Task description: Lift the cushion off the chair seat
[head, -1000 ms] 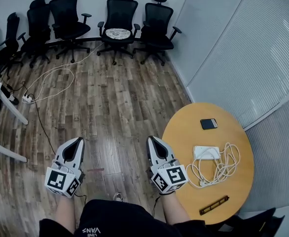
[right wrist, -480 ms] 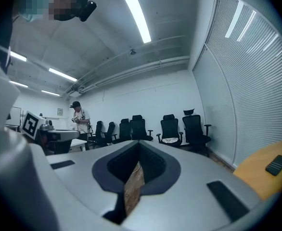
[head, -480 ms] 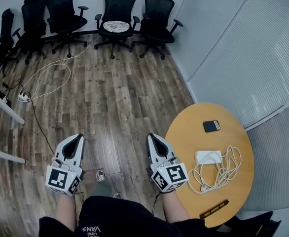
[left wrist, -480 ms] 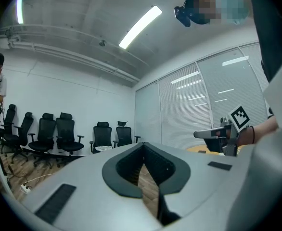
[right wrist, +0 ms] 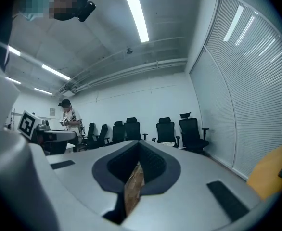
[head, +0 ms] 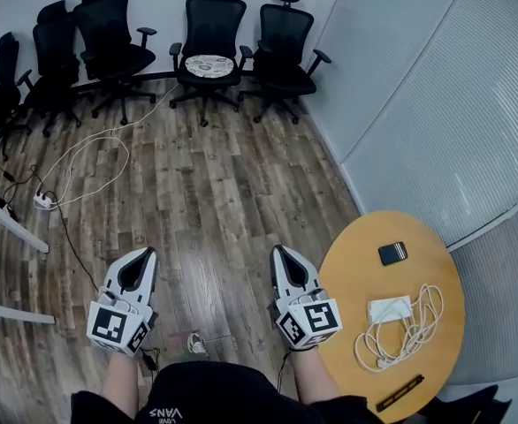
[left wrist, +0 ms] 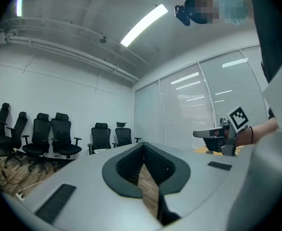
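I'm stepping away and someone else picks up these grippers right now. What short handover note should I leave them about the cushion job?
Left gripper: shut, empty, pointing level. Right gripper: the same.
Cushion: pale, lying on the seat of the black chair, second from the right in the far row, across the wood floor from both grippers.
Done: nothing yet; cushion untouched.
To do: get to the chair, open the jaws, grip the cushion, lift it off the seat.

Office chairs (head: 118,51) line the far wall; the cushion (head: 210,62) lies on the seat of one chair (head: 213,16) right of the middle. At near right, a round table (head: 347,263) carries a phone (head: 392,253), with a charger and cable (head: 390,310) nearer.
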`<action>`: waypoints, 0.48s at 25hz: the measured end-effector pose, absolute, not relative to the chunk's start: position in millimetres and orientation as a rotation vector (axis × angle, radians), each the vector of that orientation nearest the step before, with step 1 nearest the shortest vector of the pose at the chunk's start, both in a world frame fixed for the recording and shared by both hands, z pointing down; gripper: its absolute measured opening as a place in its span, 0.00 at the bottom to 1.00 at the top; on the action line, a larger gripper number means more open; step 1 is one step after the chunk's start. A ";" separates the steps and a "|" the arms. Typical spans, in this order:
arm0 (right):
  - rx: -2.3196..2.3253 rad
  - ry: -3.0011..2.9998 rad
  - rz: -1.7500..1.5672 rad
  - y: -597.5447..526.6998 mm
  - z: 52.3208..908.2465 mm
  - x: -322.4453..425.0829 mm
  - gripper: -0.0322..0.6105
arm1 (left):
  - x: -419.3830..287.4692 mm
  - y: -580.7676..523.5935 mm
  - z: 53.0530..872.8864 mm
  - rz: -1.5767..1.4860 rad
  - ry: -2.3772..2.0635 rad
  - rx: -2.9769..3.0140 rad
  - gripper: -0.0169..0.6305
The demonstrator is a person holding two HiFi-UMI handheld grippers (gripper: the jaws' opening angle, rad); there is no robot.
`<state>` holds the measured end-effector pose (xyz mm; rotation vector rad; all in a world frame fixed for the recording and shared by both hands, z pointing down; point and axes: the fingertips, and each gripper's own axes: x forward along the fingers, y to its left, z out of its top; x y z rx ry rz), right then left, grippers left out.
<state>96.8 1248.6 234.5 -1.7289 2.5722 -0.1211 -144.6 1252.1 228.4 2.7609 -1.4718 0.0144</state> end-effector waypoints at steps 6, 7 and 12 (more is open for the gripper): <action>-1.743 2.554 -0.129 1216.1 237.8 82.7 0.07 | -159.3 1215.6 230.0 0.009 -1.459 2.769 0.04; -1.746 2.555 -0.132 1210.7 238.8 82.9 0.07 | -158.7 1210.4 231.6 0.012 -1.453 2.770 0.04; -1.746 2.573 -0.131 1181.4 242.7 83.1 0.07 | -162.7 1183.2 239.4 0.012 -1.466 2.743 0.04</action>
